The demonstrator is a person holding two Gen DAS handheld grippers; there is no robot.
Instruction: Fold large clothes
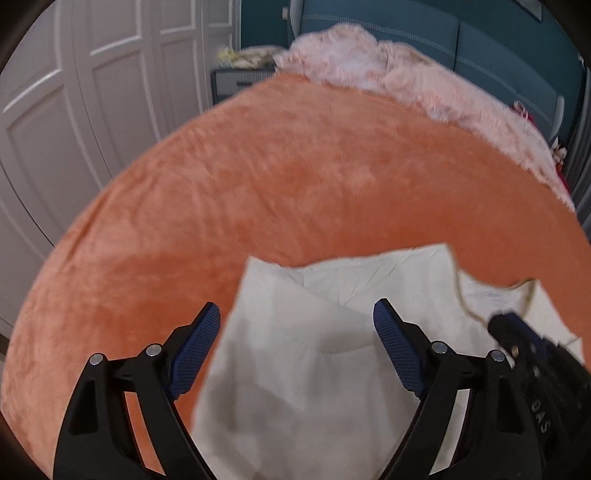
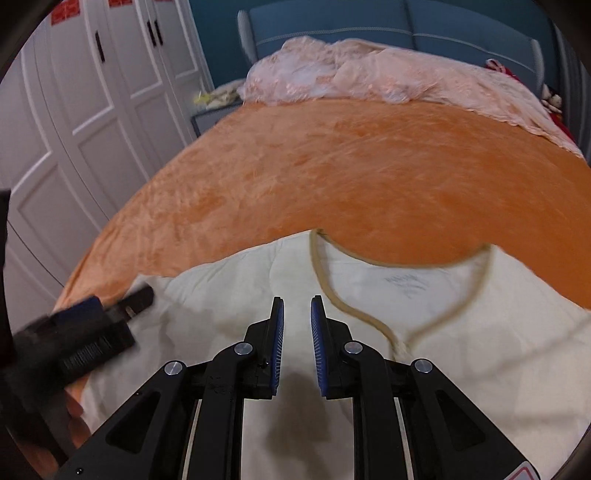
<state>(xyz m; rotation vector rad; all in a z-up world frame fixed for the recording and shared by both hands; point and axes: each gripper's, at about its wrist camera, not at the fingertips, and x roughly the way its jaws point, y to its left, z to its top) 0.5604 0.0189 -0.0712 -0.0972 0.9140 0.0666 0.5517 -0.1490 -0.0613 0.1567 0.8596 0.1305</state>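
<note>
I am holding the left gripper (image 1: 297, 328) wide apart and the right gripper (image 2: 297, 317) narrowly apart, both empty, over the soft, limp shirt (image 2: 461, 332); I am judging its collar (image 2: 369, 317) at 1 o'clock the best hold.

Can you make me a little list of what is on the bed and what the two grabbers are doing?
bed cover: orange fuzzy blanket
clothing: cream garment with tan neckline trim, lying flat at the near edge
far end: crumpled pink blanket
left gripper: jaws wide apart over a folded part of the garment, holding nothing
right gripper: jaws narrowly apart above the garment, nothing between them
room: white wardrobe doors, blue headboard
</note>
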